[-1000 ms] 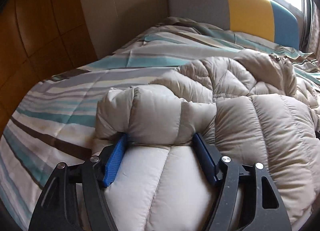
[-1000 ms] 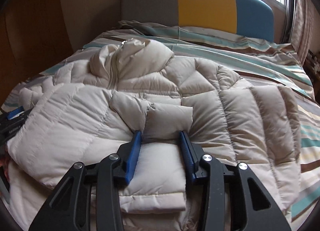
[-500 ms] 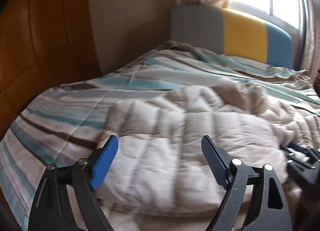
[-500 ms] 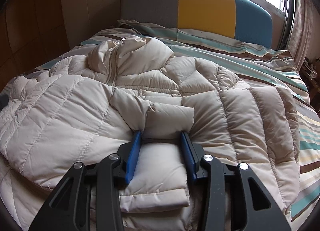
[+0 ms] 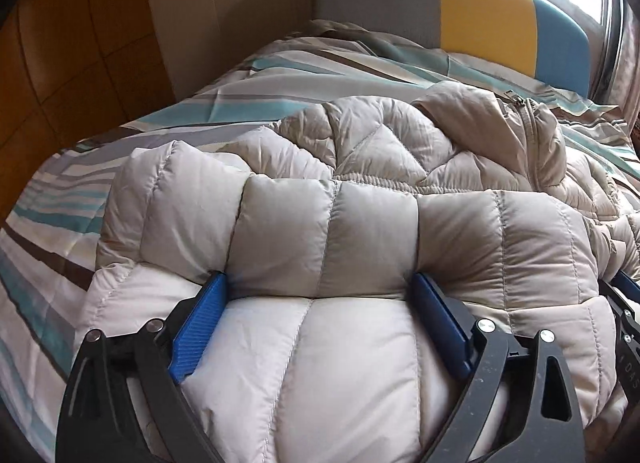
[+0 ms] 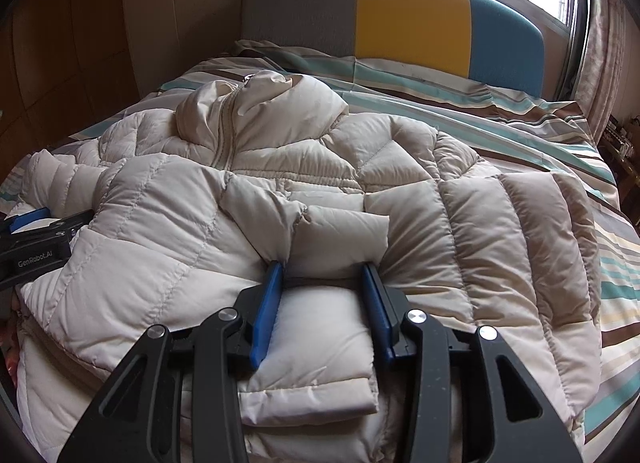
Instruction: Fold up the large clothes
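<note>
**Reader:** So, going left to right, what is on the bed?

**Describer:** At far left, bare striped bedding (image 5: 60,231). Then the task's garment, a pale quilted down jacket (image 6: 400,151), spread across the bed with its zipped collar toward the headboard (image 6: 412,15). The left gripper (image 5: 320,291) straddles a thick padded fold at the jacket's left edge. Its jaws are opening, and the padding between them bulges against both blue pads, so whether they grip it cannot be told for certain.

**Reader:** And further right?

**Describer:** The right gripper (image 6: 324,267) is clamped on a narrower bunched fold near the hem, the fabric puckering above its pads. The likely reason is to pin the layers so the fold keeps its shape while the other side is reset.

**Reader:** Why is the left one so wide?

**Describer:** Probably because the down is bulky; a thick fold needs a broad bite, or it is being let go.

**Reader:** What is unclear?

**Describer:** The sleeves cannot be traced among the folds. The hem under both grippers is cut off by the frame. The person's hands do not show. From the right view only a corner of the left gripper peeks out past the jacket.
</note>
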